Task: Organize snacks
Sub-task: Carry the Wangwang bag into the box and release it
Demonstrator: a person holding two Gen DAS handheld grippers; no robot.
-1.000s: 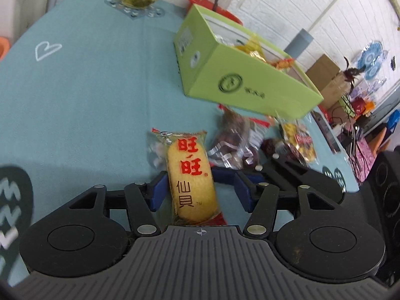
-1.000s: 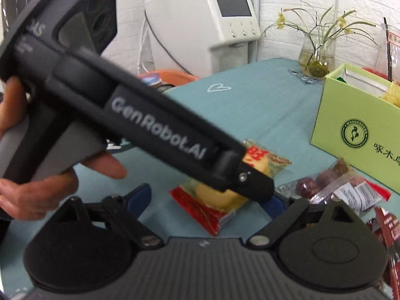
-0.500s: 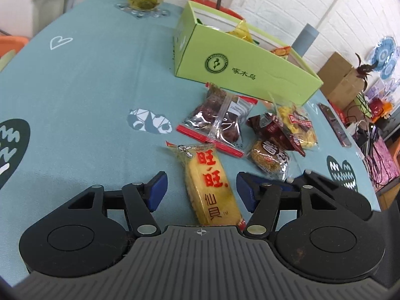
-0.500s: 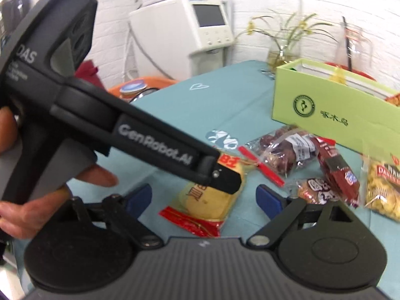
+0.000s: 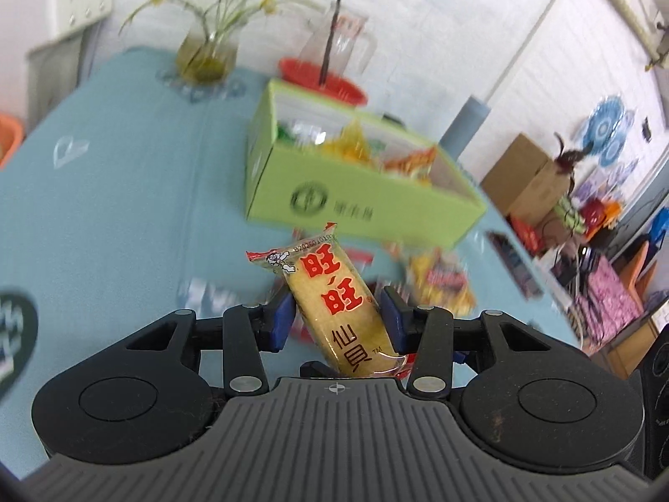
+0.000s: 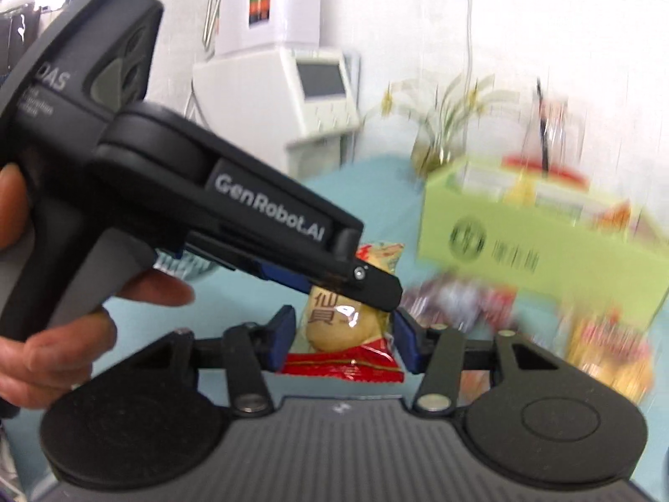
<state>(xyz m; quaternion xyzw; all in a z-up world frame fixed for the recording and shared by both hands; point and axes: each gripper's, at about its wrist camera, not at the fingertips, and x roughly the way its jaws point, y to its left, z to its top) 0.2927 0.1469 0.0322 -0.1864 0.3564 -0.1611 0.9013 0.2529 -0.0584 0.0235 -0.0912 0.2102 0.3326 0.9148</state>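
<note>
A yellow rice cracker packet (image 5: 334,293) with red characters is lifted off the teal table, tilted. My left gripper (image 5: 336,313) is closing, and its blue pads press on the packet's sides. In the right wrist view the same packet (image 6: 330,326) sits between the blue pads of my right gripper (image 6: 343,334). Those jaws are closing and their pads touch the wrapper near its red end. The left gripper's finger (image 6: 368,282) crosses over the packet there, with a hand (image 6: 62,334) on its handle. Behind stands the open green box (image 5: 355,205) with snacks inside.
Several loose snack packets (image 5: 439,280) lie on the teal tablecloth (image 5: 125,188) in front of the green box (image 6: 522,242). A flower vase (image 5: 205,58) and a glass jug (image 5: 338,50) on a red plate stand at the far edge. A white machine (image 6: 309,83) stands beyond.
The left gripper narrowed onto the packet and raised it off the table. The right gripper's wide jaws came in around the packet's red end. Both views tilted up toward the box.
</note>
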